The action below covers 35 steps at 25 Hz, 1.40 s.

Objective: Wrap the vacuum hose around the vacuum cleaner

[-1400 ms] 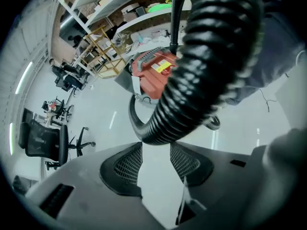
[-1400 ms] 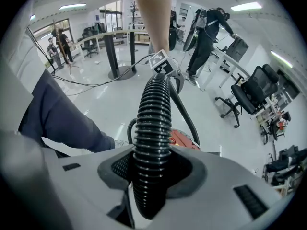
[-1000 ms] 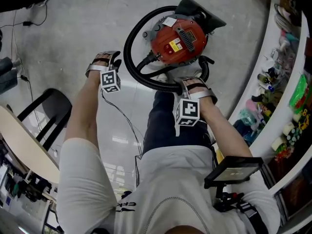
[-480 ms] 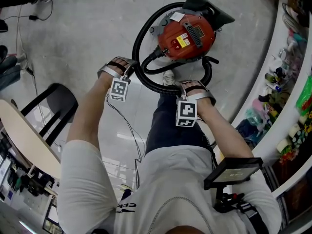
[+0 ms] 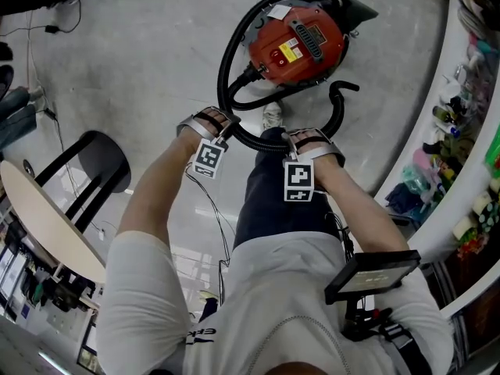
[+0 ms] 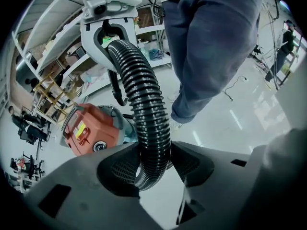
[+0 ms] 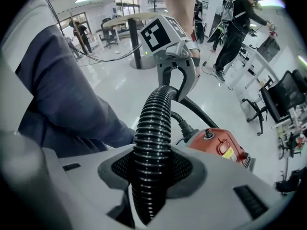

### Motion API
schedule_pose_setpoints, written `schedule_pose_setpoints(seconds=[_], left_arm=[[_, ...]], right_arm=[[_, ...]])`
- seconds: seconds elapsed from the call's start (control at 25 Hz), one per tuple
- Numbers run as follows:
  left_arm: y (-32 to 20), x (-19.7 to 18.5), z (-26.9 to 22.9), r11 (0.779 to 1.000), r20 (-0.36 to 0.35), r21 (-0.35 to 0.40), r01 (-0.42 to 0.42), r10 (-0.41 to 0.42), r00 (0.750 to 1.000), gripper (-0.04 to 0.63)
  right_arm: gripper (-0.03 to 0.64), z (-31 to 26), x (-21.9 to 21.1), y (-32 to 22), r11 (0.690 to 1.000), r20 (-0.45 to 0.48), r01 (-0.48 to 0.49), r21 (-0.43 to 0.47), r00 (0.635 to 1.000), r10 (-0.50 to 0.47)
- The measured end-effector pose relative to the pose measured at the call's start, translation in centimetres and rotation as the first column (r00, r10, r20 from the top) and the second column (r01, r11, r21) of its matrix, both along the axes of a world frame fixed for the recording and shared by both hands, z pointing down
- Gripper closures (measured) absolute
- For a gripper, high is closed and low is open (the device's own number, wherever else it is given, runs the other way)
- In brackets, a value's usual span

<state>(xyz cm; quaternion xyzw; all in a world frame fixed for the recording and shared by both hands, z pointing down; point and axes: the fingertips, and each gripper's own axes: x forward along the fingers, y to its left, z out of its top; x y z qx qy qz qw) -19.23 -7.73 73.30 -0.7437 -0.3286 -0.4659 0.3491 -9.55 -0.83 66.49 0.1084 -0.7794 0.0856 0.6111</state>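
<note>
No legible text, yellow label [image 5: 290, 51] on vacuum cleaner [image 5: 328, 47] — too small to read

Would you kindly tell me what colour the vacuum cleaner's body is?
The vacuum cleaner is red-orange, best seen in the head view.

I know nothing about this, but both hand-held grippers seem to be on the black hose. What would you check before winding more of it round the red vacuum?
1. Left hand-held gripper grips the hose: ok, jaws closed on the ribs.
2. Right hand-held gripper grips it too: ok.
3. Hose between the two grippers free of kinks: ok, one smooth curve.
4. Vacuum cleaner sits steady on the floor: ok.
5. Person's shoe clear of the loop: not ok, it stands inside the loop beside the vacuum cleaner.
</note>
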Motion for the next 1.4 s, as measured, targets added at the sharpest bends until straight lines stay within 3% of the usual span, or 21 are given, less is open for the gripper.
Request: schedule_pose_setpoints(seconds=[0.4,0.76,0.92,1.4], left_arm=[[5.6,4.1,0.4,0.986,0.015,-0.134,0.094,-0.093,0.996,0.410],[10.3,9.5,-0.1,0.947,0.028,-0.249,0.205,-0.204,0.979,0.411],[11.8,11.7,-0.3,0.940,0.033,-0.253,0.229,-0.228,0.973,0.422],[13.5,16.9,-0.1,0.949,0.069,-0.185,0.255,-0.246,0.967,0.433]], right_arm=[[0.466,1.9,2.8,3.6,1.000,-0.025,-0.017,0.006,1.000,0.017],[0.468,2.9,6.0,5.9,0.996,-0.032,-0.062,0.061,0.997,0.064],[0.468,3.2,7.9,7.2,0.993,-0.039,-0.076,0.086,0.996,0.080],[0.468,4.1,13.7,9.4,0.975,-0.091,-0.153,0.163,0.981,0.169]])
